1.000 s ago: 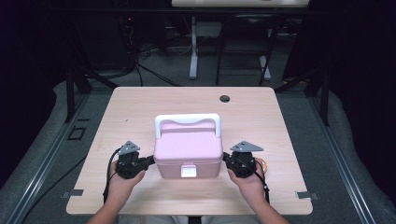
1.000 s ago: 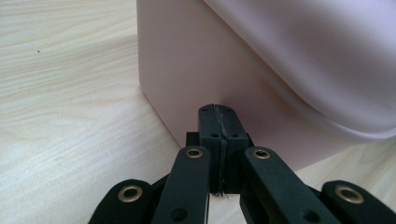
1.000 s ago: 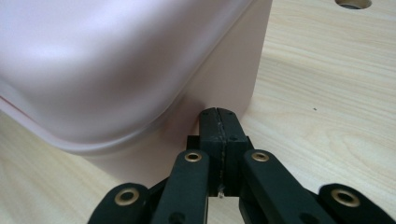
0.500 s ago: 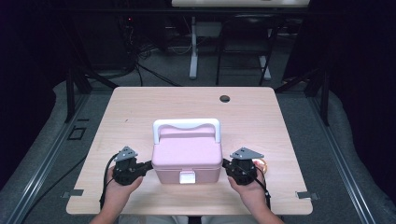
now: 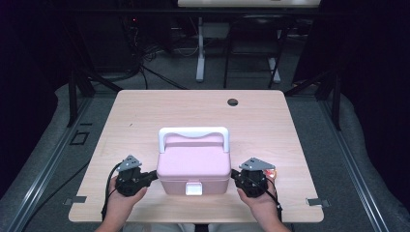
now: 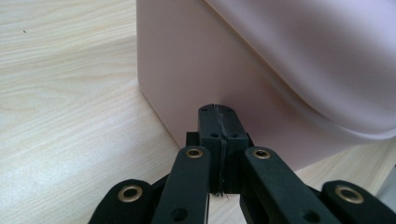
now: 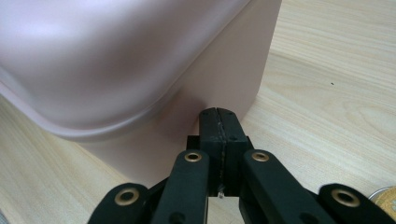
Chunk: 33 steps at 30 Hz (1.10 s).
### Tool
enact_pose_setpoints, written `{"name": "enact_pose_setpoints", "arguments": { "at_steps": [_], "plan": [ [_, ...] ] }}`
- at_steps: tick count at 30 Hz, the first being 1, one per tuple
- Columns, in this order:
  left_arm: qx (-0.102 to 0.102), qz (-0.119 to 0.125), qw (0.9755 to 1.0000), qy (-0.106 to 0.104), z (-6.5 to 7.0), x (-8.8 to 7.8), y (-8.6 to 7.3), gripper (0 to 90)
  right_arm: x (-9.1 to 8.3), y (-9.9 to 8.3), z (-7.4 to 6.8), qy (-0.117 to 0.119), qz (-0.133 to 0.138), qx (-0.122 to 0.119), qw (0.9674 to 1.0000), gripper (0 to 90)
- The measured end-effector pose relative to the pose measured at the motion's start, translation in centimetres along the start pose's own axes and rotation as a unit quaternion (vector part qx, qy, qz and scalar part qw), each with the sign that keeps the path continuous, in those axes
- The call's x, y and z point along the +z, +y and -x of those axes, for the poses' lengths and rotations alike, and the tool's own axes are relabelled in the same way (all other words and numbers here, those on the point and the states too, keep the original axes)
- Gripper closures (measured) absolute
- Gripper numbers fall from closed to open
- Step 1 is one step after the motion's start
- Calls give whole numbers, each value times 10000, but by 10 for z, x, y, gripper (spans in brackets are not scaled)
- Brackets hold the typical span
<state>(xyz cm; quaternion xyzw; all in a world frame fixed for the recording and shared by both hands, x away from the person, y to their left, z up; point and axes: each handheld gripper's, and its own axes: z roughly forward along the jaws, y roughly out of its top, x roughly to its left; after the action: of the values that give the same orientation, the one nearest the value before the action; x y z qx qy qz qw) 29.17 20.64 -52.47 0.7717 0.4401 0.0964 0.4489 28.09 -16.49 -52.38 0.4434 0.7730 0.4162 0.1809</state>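
Smooth pink box [image 5: 194, 164] (rounded lid), wood-grain table [image 5: 145, 111].

My tongs [image 6: 218, 112] closed, jaws pressed together with nothing between, tips against the lower side wall of the pink box [image 6: 261, 60]. Box lid bulges out above. Pale wood worktop [image 6: 70, 116] on the left.

A: The table [image 5: 145, 116] is lit evenly from above in the high view; the far room is left dark, and slight softness is noticed.

B: In both gripper views, the pink box [image 6: 280, 70] is blurred up close, with soft glare.
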Motion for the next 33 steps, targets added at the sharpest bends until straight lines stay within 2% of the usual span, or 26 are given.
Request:
{"name": "enact_pose_setpoints", "arguments": {
  "at_steps": [2, 8, 12, 18, 25, 27, 33],
  "plan": [
    [-3, -1, 10000, -72, -1, -1, -1, 900, 0, 0, 1, 26, -10, 37, 10000, 900],
    [103, 44, 9998, -141, -6, -2, 3, 900, 0, 3, 2, -43, -98, -109, 9999, 890],
    [93, 105, 9999, -63, -11, -9, 10, 883, -2, 7, 8, 55, -8, -78, 10000, 843],
    [103, 43, 9999, -30, -16, -17, 19, 812, -10, 14, 18, 166, -108, -11, 9998, 787],
    [207, 8, 9998, -12, -15, -25, 29, 719, -18, 25, 23, 286, -167, -96, 9994, 703],
    [173, 33, 9998, -41, -15, -27, 32, 682, -20, 28, 24, 333, -169, -96, 9993, 678],
    [313, -5, 9995, -83, -14, -30, 39, 622, -26, 37, 28, 501, -140, 12, 9986, 630]
  ]
}}
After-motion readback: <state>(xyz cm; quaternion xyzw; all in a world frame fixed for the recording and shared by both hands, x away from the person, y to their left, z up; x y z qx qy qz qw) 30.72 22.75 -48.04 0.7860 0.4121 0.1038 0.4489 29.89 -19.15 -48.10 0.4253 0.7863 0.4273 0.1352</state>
